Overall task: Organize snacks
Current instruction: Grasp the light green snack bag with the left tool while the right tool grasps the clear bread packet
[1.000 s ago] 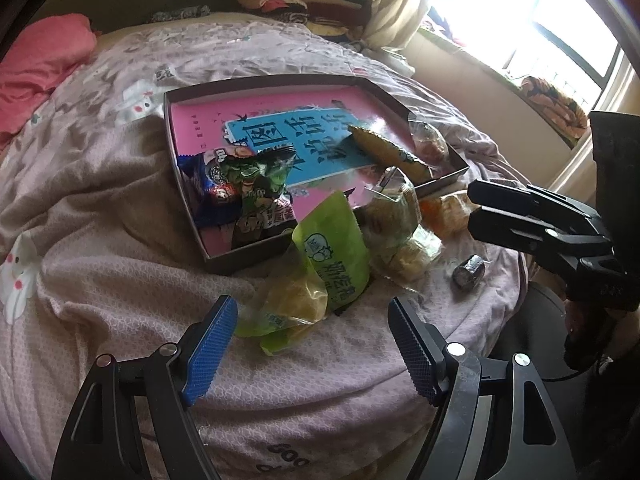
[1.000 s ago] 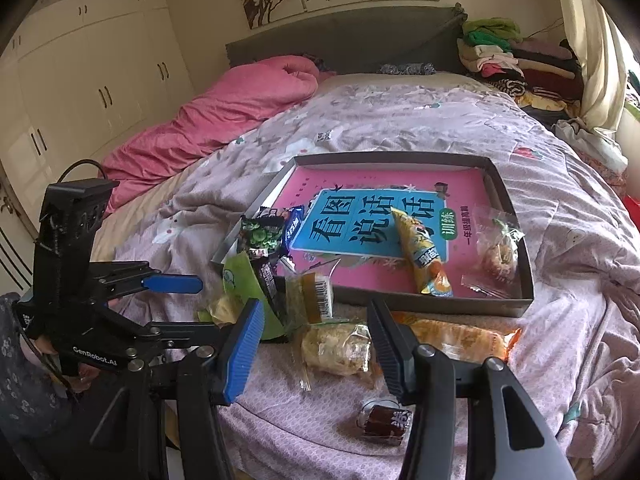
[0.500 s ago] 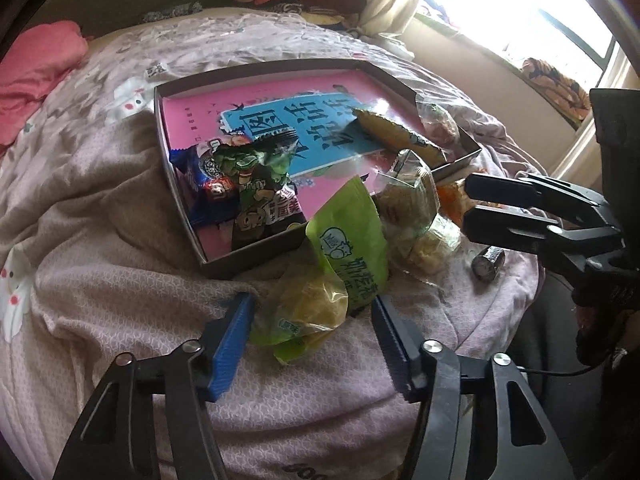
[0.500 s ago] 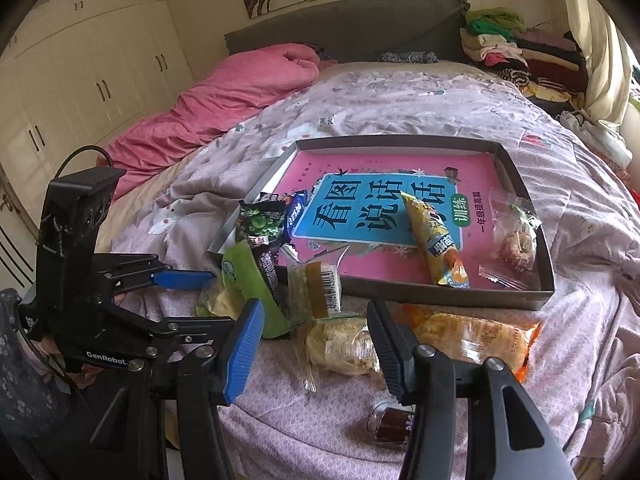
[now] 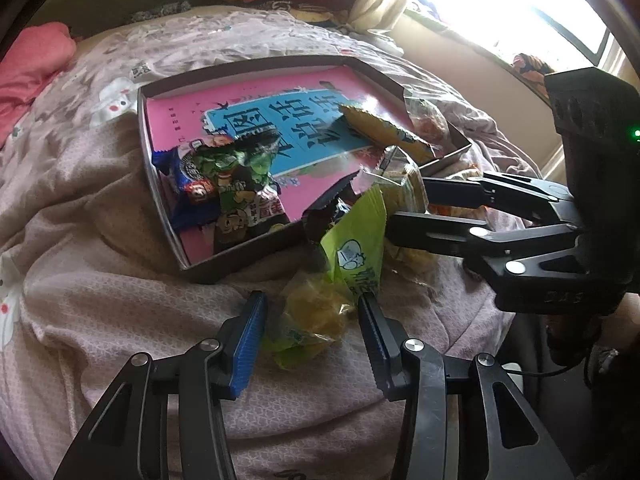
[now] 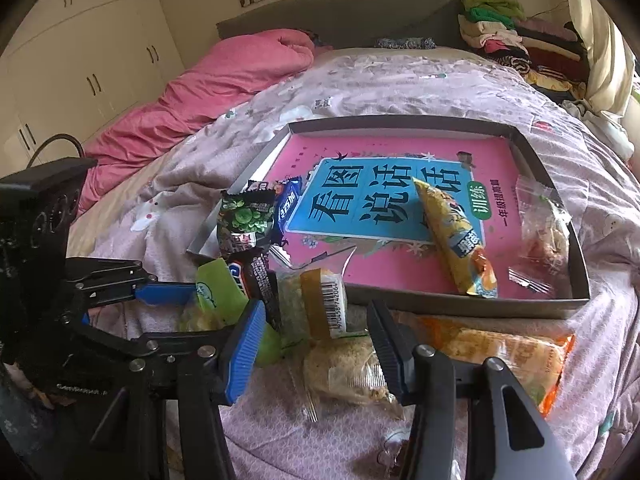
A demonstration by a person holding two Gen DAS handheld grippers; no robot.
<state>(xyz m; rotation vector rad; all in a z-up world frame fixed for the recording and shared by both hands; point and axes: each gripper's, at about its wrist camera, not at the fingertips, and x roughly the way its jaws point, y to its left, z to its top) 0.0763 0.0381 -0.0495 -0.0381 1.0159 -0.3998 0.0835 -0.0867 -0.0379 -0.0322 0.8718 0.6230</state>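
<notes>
Since the green snack bag [image 5: 320, 304] on the bed beside the tray [image 5: 160, 184] is light, crinkly and slippery, the left tool [image 5: 310, 334], jaws just closing around it but not yet pinching, should grab its puffy middle gently

left wrist view — rides the left gripper [image 5: 310, 332], close over the bed [image 5: 100, 300] edge, angled down toward the window side. right wrist view — rides the right gripper [image 6: 316, 344], angled down toward the headboard [image 6: 340, 8]. shared: tray [image 5: 240, 258] [image 6: 440, 306], green packet [image 5: 352, 256] [image 6: 218, 292].
</notes>
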